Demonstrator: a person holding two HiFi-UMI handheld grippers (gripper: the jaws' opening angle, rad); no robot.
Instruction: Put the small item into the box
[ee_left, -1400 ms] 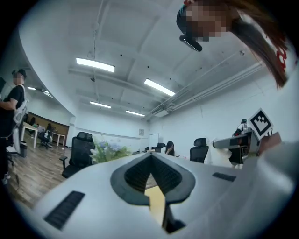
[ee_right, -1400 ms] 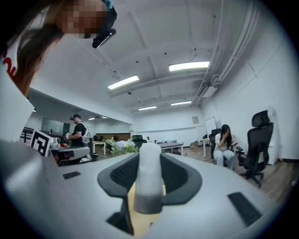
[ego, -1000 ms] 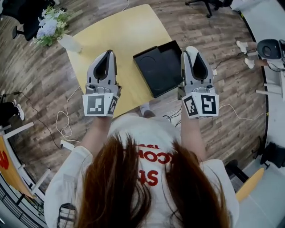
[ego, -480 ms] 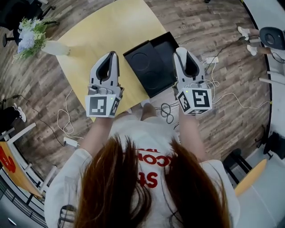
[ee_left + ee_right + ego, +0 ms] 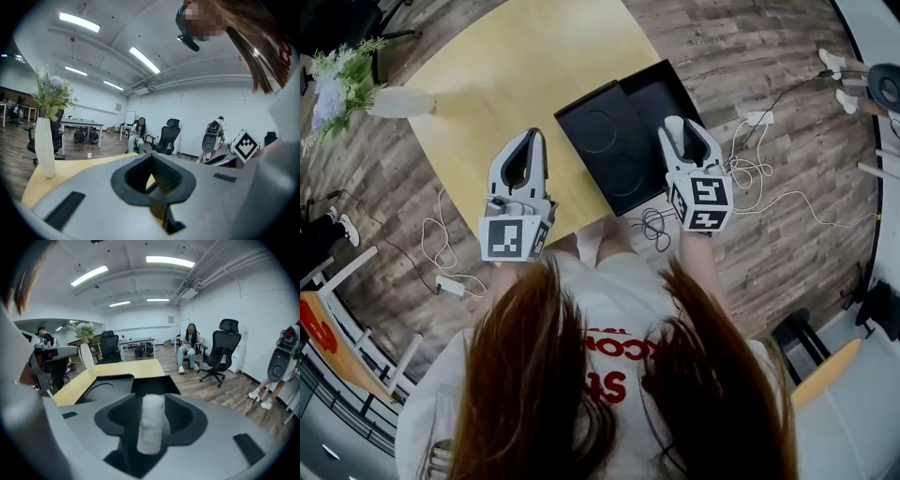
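The box (image 5: 614, 141) lies open on the table (image 5: 516, 56), with round hollows in its left half and a plain black well in its right half. The right gripper (image 5: 682, 129) hangs over the right side of the box, tilted down toward it. Its jaws stand partly apart and have just been opening. The item (image 5: 151, 427), a small white roll, stands upright between them. The pads look just clear of it on either side, so the grip seems loosened. The item is thus above the box's right side and not yet lying in it.

The left gripper (image 5: 532, 136) is left of the box, over the table's near edge. Its jaws are closed tip to tip with nothing between them. A vase (image 5: 398, 101) of flowers lies well away to the left of the box, at the table's far corner. Cables (image 5: 750, 173) trail on the floor right of the box.
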